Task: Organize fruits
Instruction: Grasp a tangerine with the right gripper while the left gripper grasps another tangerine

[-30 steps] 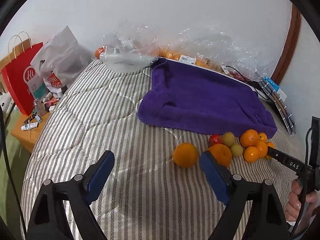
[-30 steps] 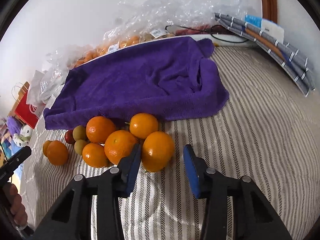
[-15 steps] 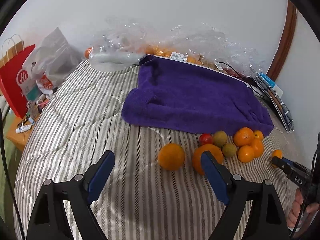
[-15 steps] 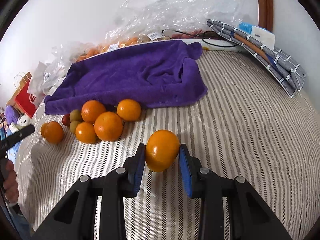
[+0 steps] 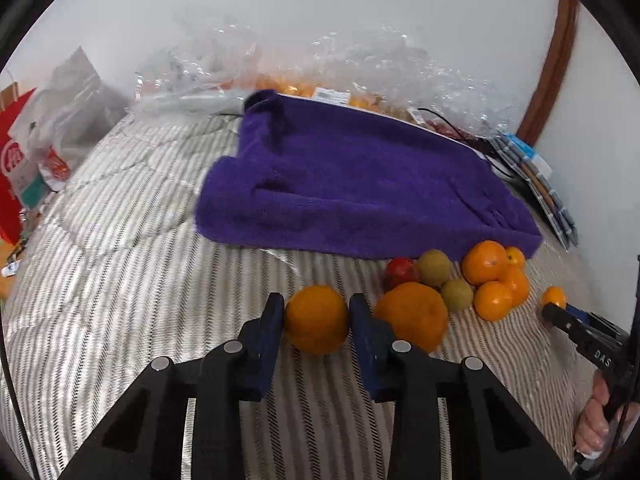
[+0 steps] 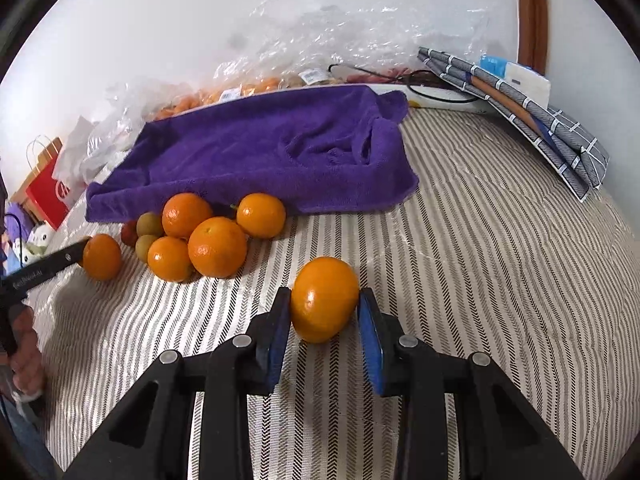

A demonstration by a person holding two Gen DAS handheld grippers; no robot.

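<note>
Both views show the fruit pile [image 5: 460, 280] [image 6: 200, 236] on the striped bed by a purple towel [image 5: 360, 184]: several oranges, two green fruits and a red one. My left gripper [image 5: 316, 310] is closing its jaws, and its blue pads touch both sides of an orange [image 5: 317, 326] resting on the bed left of the pile. My right gripper [image 6: 325, 300] is shut on another orange [image 6: 325, 306], apart from the pile on its right. In the left wrist view that gripper [image 5: 560, 316] and its orange [image 5: 554, 297] appear at the far right.
Clear plastic bags of fruit [image 5: 360, 80] lie along the wall behind the towel [image 6: 260, 148]. A red paper bag [image 5: 12, 168] and a white bag stand off the bed's left edge. Folded grey checked cloth [image 6: 540, 120] and a black cable lie at the back right.
My left gripper came down over the lone orange and its wide jaws closed onto it. My right gripper shut on an orange and drew it away from the pile.
</note>
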